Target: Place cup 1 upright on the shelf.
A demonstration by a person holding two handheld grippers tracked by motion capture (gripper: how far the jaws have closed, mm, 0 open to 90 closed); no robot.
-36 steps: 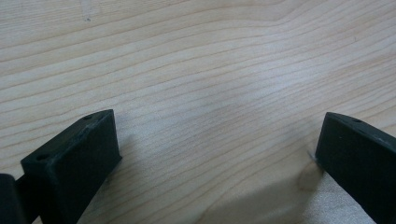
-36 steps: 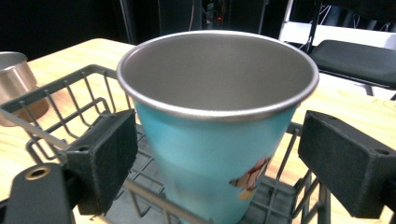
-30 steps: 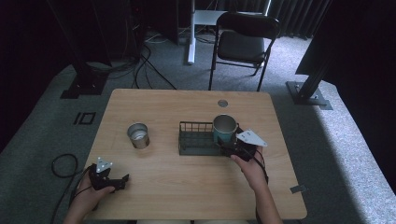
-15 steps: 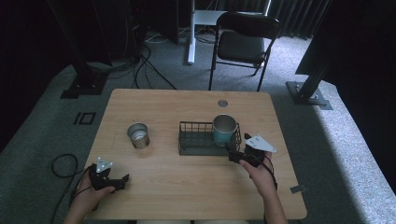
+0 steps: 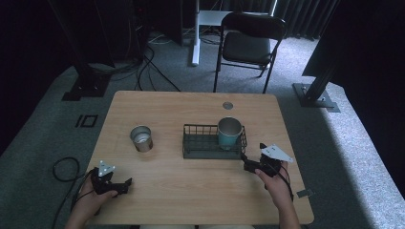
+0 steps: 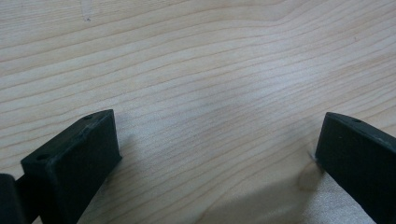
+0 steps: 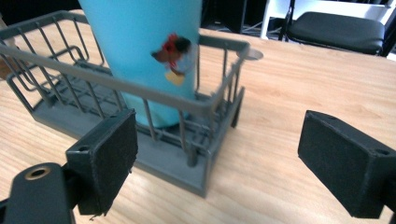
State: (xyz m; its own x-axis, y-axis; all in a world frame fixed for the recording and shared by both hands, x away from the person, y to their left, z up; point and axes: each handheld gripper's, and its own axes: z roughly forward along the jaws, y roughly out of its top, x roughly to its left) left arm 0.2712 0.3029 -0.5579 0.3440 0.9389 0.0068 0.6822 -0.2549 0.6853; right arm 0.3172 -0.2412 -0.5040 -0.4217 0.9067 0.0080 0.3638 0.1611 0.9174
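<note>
- High view: wooden tabletop [image 5: 191, 191] carries a grey wire basket [image 5: 203, 143] near its middle, with a teal cup [image 5: 229, 132] standing upright in the basket's right end.
- High view: a small metal tin [image 5: 142, 138] stands on the tabletop, left of the basket and apart from it.
- High view: right gripper [image 5: 248, 164] sits just off the basket's near right corner, jaws pointing at it, grey three-cornered plate on top. The right hand [image 5: 279, 183] holds it from behind.
- High view: left gripper [image 5: 125, 183] rests low at the near left part of the tabletop, well apart from tin and basket, held by the left hand [image 5: 88, 198]. Its cable loops on the floor to the left.
- High view: a black folding chair [image 5: 250, 45] stands beyond the far edge of the tabletop.
- Left gripper view: jaws released, spread wide, nothing between them. Bare wood grain [image 6: 210, 93] lies close under them, with jaw shadows on it.
- Right gripper view: jaws released, wide apart, nothing gripped. Basket [image 7: 116, 86] is just ahead; its near corner post lies between the jaws' lines, not touched as far as I can tell.
- Right gripper view: teal cup [image 7: 140, 42] upright inside the basket, against the corner nearest the gripper, small red-and-yellow sticker [image 7: 173, 58] on its wall. Picture slightly blurred.
- Right gripper view: chair seat [image 7: 338, 30] shows at upper right, past the tabletop.
</note>
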